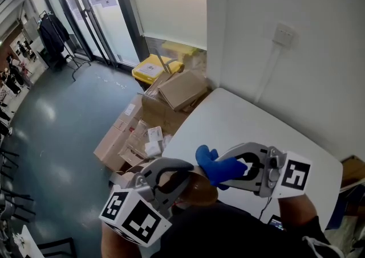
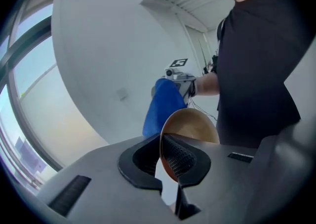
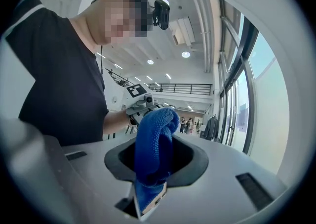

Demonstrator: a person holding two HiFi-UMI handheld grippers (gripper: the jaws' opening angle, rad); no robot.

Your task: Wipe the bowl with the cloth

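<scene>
A white tabletop (image 1: 245,120) is sitting against a white wall carrying a socket (image 1: 283,35). Beyond the tabletop's far-left edge, cardboard boxes (image 1: 145,129) and a yellow bin (image 1: 153,69) are crowding a blue-grey floor that is running out to glass doors. A person in a dark top is standing at the near edge with a tong in each hand. The left gripper (image 1: 185,180) is clenching the rim of a brown wooden bowl (image 1: 199,189), with the thin wall passing between the two pads, one pad lying inside the bowl and the other outside. The bowl is being held up clear of the tabletop, tilted on its side, close to the person's chest at the near-left edge. The right gripper (image 1: 236,167) is grasping a blue cloth (image 1: 219,167). One end of the cloth is pinched deep between the jaws, and the rest is bunching up and folding over past the tips. The cloth is hanging just beside the bowl's rim, on its open side. Whether the two are touching is not clear from any view.
</scene>
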